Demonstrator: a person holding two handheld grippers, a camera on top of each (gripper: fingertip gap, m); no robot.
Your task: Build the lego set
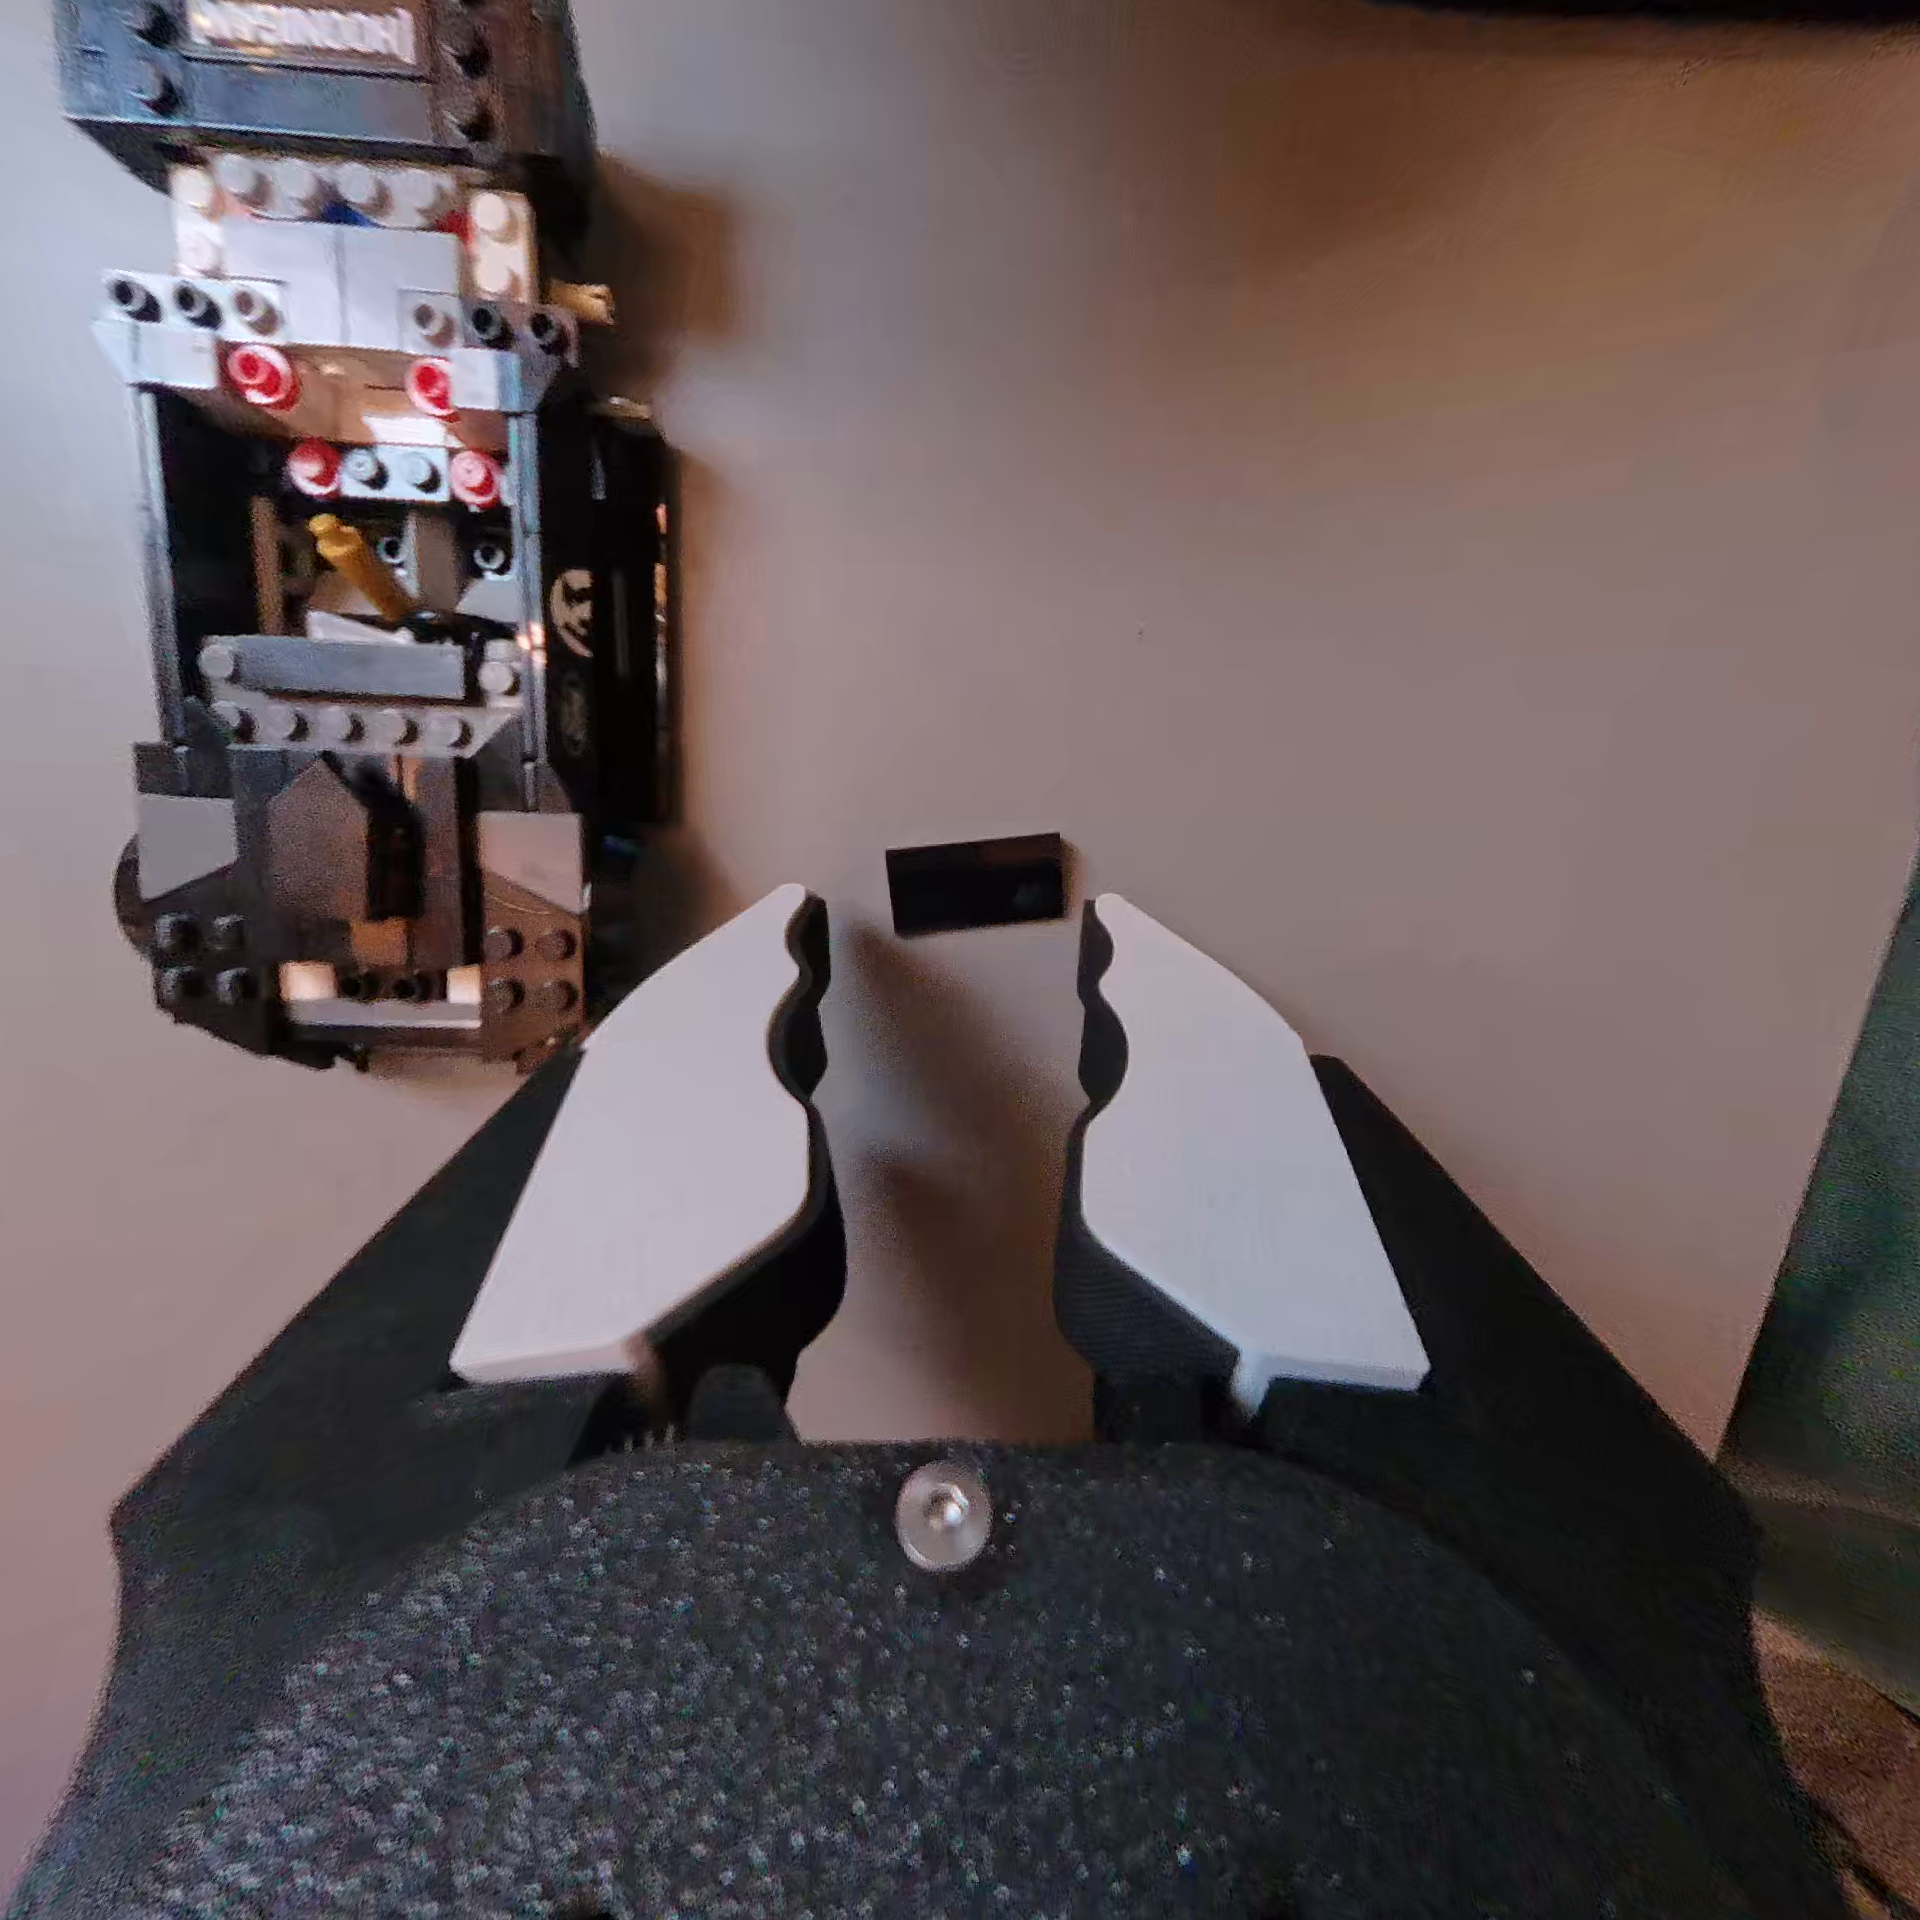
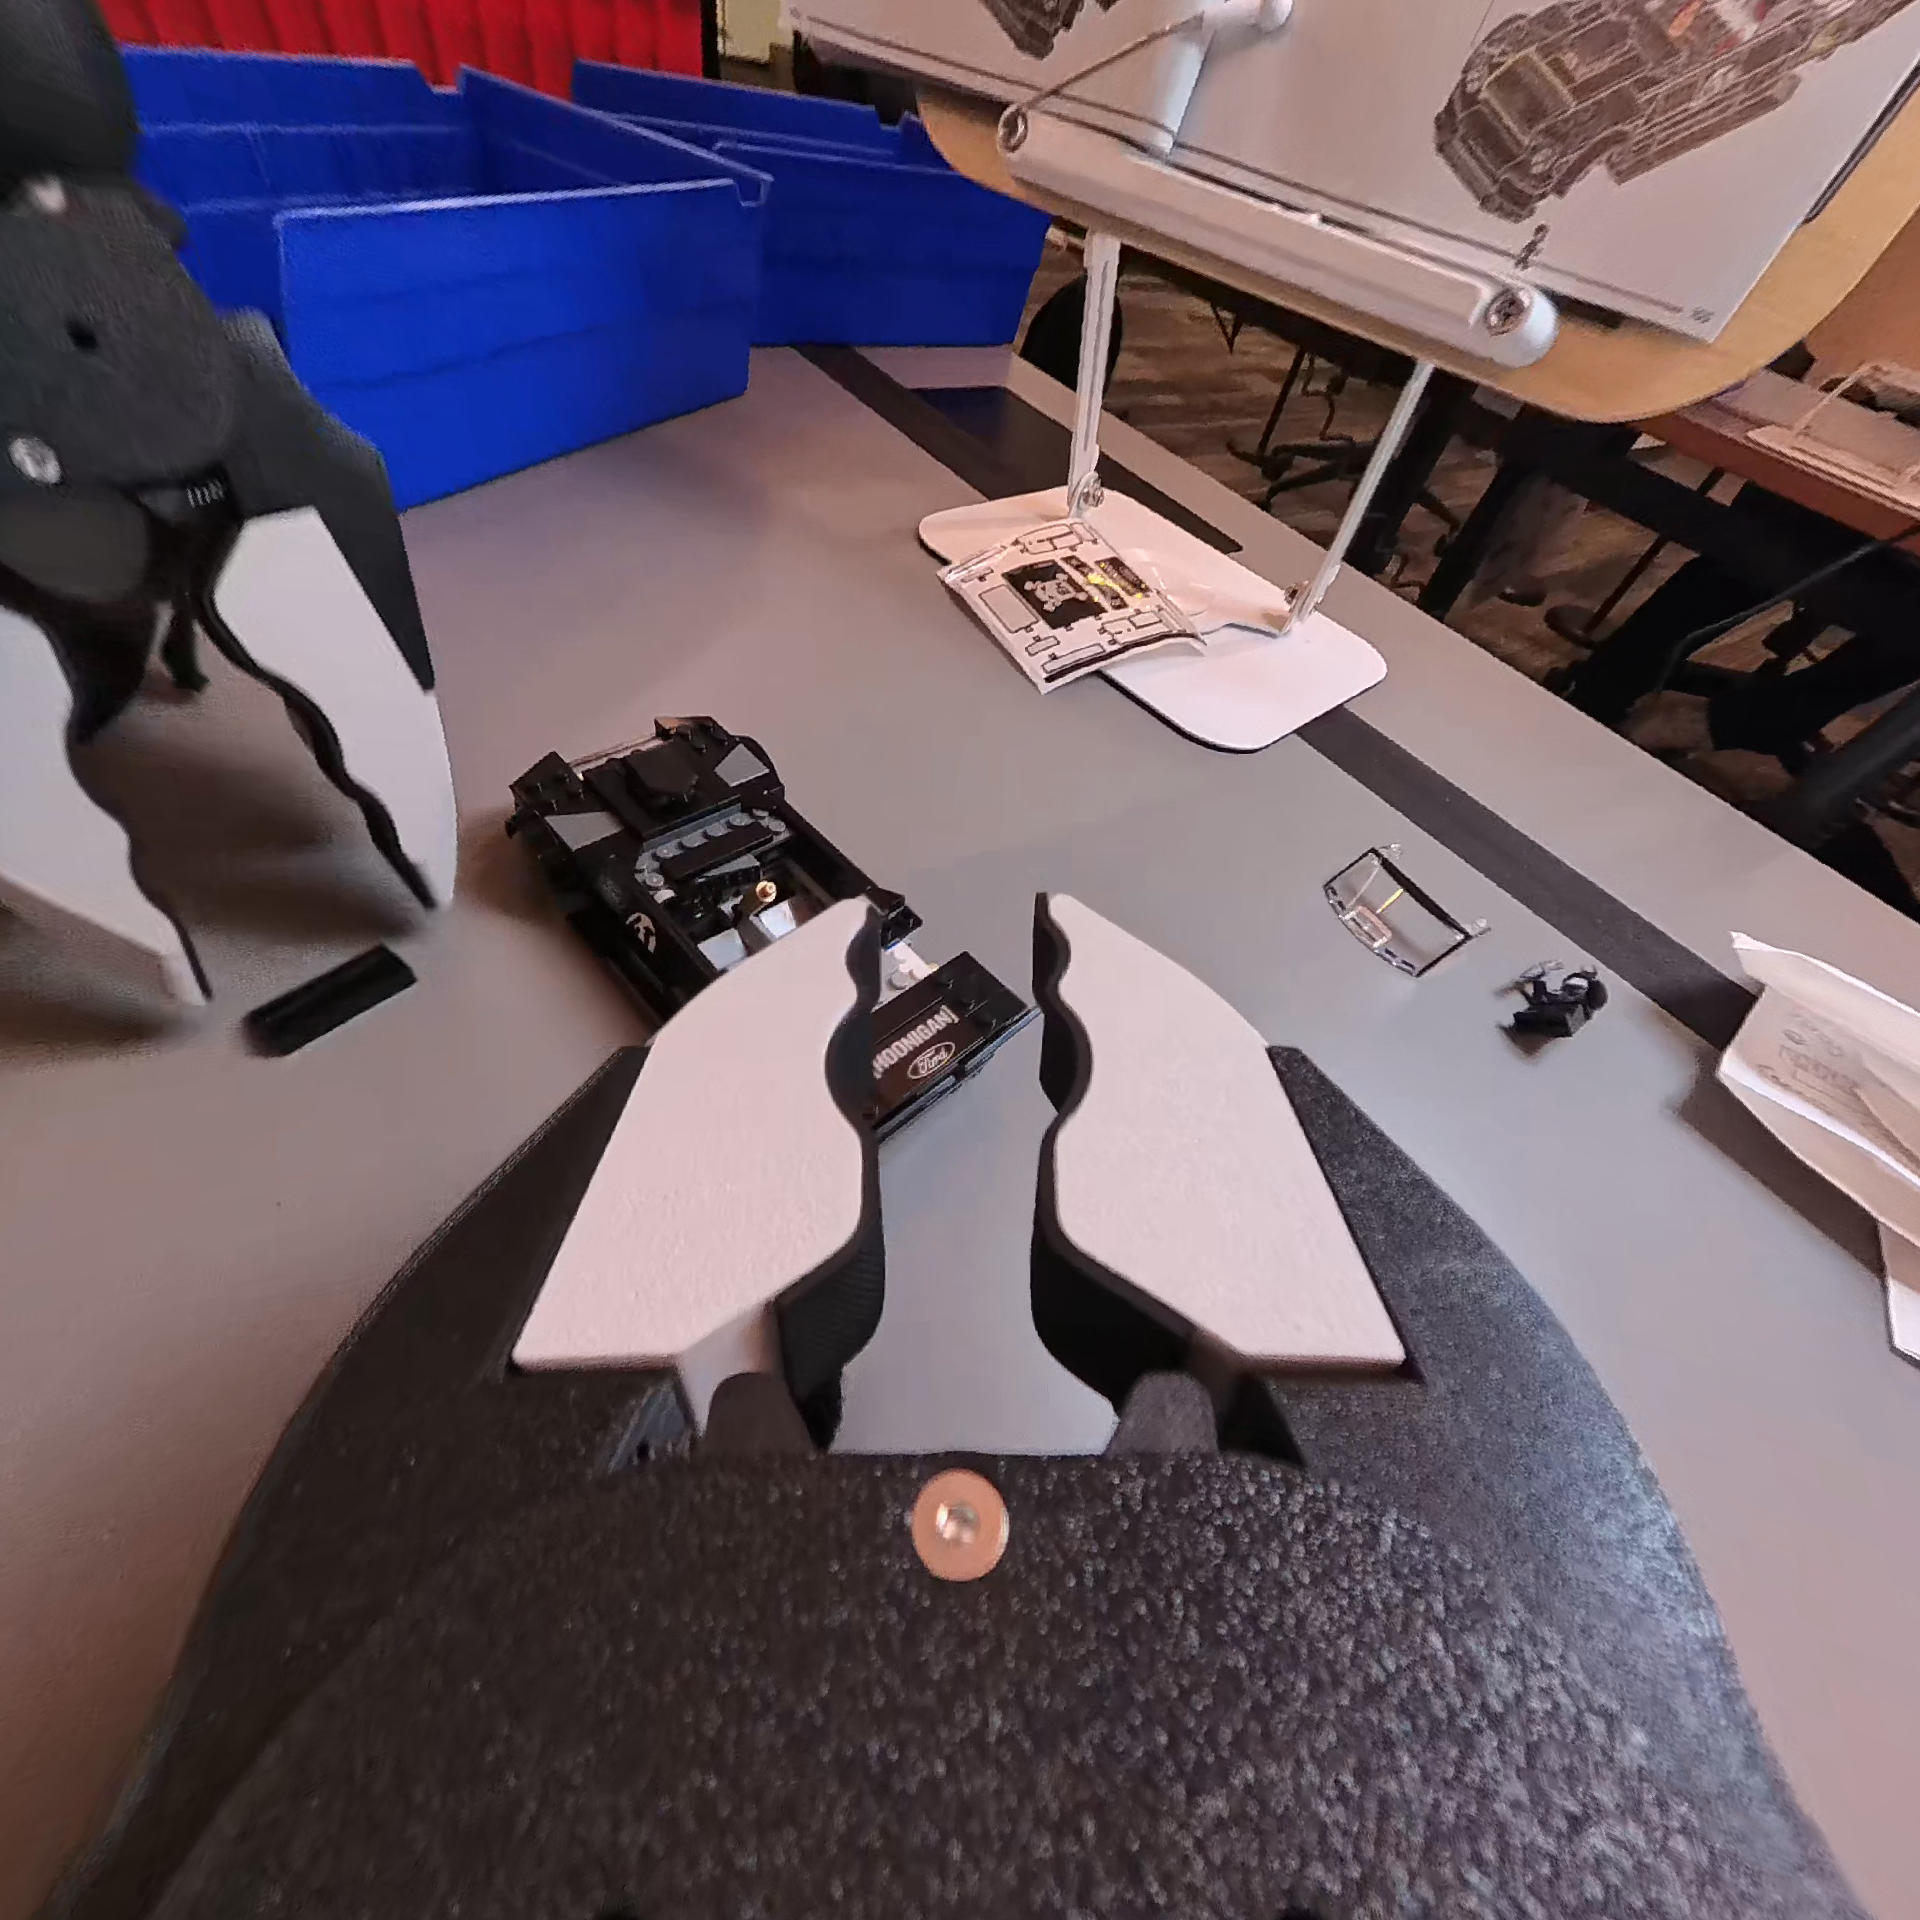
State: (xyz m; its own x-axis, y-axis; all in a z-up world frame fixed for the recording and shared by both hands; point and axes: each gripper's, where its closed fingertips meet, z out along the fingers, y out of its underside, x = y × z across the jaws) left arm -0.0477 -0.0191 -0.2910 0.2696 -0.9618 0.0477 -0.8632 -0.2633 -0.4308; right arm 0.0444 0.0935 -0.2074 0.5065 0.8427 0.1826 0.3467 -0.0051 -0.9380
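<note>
Your left gripper hangs with its jaws spread wide and nothing between them; the fingers are flat white plates with wavy black rubber-like inner edges, set in a grainy black body. Just past the tips lies a small black tile, smooth, glossy and rectangular, flat on the matte grey table, untouched by either finger. From the right wrist view that same gripper points steeply down at the table, with the tile just beside its tips.

Your right gripper is also parted, somewhat less widely, and holds nothing. It sits low, angled across the table, with the rear of the lego car showing through the gap between the fingers; whether the tips touch it, you cannot tell. The car is a studded black and grey build, roof off, with red round studs and a gold lever inside.

To the right of the car lie a clear curved windscreen piece and a tiny black part, well apart from it. Blue plastic bins line the far edge, and a white metal stand carries the instruction booklet, with a sticker sheet on its base. Folded papers sit at the right edge. Bare table lies between the car and the windscreen.
</note>
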